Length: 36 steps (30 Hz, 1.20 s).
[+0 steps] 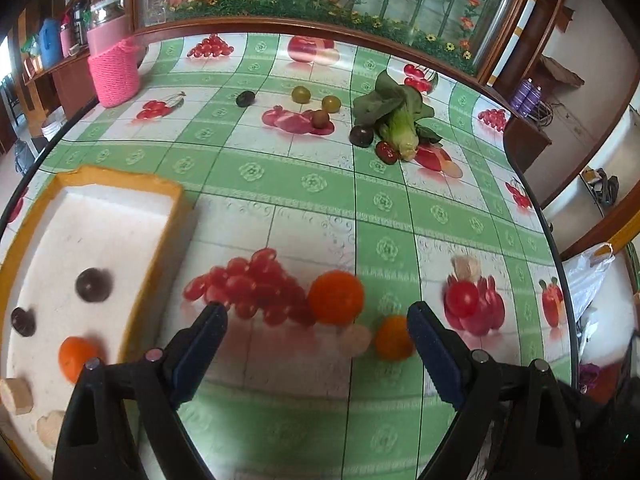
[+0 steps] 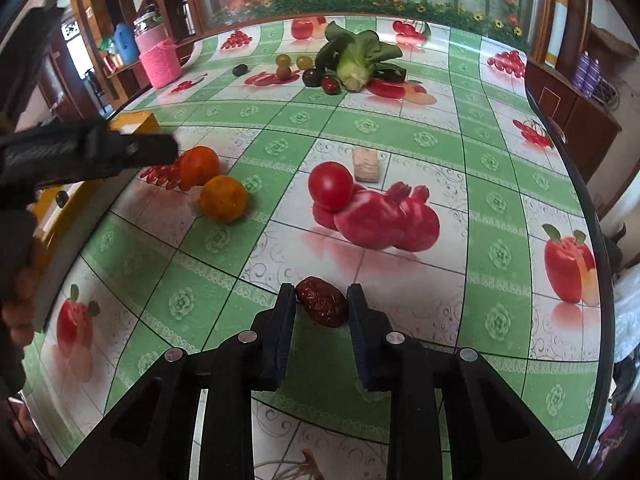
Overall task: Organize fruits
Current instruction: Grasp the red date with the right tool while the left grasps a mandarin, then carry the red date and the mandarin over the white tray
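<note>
Right gripper (image 2: 321, 305) clamped on a dried red date (image 2: 322, 306).
The date's long axis slants across the jaws; left gripper (image 1: 316, 316) gapes wide, empty, behind two oranges (image 1: 335, 297).

Table (image 2: 360, 248): oranges (image 2: 223, 199), tomato (image 2: 330, 186), tray (image 1: 168, 216).

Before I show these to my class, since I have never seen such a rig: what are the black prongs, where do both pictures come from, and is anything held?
No robot here: a person holds a two-fingered tool in each hand, each with a camera looking along its fingers. In the left-hand view, the left gripper is open near two oranges, beside a yellow-rimmed tray holding dark fruits and an orange. In the right-hand view, the right gripper is shut on a wrinkled red date. A tomato and leafy greens lie on the fruit-printed table.
</note>
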{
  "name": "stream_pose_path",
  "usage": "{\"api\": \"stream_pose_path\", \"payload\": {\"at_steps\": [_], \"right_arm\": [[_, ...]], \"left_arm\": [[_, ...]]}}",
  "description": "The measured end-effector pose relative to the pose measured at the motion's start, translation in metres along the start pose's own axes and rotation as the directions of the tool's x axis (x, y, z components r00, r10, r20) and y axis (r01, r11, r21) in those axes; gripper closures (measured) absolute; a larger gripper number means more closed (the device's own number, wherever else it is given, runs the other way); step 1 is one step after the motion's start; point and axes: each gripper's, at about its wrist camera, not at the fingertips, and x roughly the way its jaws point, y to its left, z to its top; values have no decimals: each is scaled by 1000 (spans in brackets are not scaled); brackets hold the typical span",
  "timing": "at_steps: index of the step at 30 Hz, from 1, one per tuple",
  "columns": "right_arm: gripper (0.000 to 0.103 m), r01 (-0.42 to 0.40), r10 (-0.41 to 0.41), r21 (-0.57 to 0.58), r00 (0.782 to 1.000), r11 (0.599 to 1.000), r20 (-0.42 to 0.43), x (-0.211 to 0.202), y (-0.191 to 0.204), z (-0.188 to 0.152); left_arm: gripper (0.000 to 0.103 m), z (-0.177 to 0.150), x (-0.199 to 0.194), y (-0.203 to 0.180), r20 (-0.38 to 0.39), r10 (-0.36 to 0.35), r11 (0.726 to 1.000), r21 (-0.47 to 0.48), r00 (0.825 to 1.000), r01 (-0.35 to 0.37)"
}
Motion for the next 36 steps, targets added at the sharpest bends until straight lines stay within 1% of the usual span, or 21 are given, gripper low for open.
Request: {"api": "stream_pose_path", "payload": {"at_steps": [3,4,5,6,7,8,9,10,11,15,18,25,28,32,36], "right_arm": [[77,-2,2,10,1000,1000,-6,1,-3,-1],[77,-4,4,14,1000,1000,-7,1,-4,-2],[77,-5,5,18,1000,1000,-8,2,-4,-2],[77,-5,5,22,1000,1000,-7,2,-5,-2],[77,-7,7,24,1000,1000,-8,2,-5,-2],[77,-8,8,26,1000,1000,-8,2,-5,-2],[77,-8,8,28,1000,1000,-7,2,-5,-2],[77,-8,8,29,1000,1000,-7,2,-5,-2],[77,-7,7,29,1000,1000,-6,2,-5,-2],[77,0,0,33,1000,999,1,-1,-3,-2],[77,2,-2,33,1000,999,9,-6,-1,-2],[77,11,-12,50,1000,999,22,-21,-1,-5],[77,23,-23,48,1000,999,17,-26,0,-10],[77,32,-33,37,999,999,8,-29,6,-19],[77,29,-29,23,1000,999,0,-30,17,-21]], "left_arm": [[11,6,18,0,-25,2,1000,-24,1000,-3],[16,7,23,0,-37,-5,999,-33,999,4],[25,6,28,1,-51,-15,999,-36,999,13],[30,5,33,0,-67,-24,999,-37,998,21],[34,3,33,-1,-47,-14,1000,-23,999,13],[44,2,32,-2,-31,-3,1000,-1,1000,2],[46,1,33,-3,-32,1,1000,16,1000,0],[58,1,31,-3,-20,-6,1000,26,1000,7],[65,2,31,-1,-30,-37,999,20,999,37],[65,-1,20,6,-23,-53,999,-2,998,53],[65,-9,6,8,-9,-65,998,5,998,65],[65,-38,-35,12,13,-120,992,37,993,120],[65,-53,-50,17,15,-141,990,32,990,140],[65,-69,-66,24,23,-153,988,11,988,153],[65,-77,-78,30,40,-153,988,-3,987,153]]}}
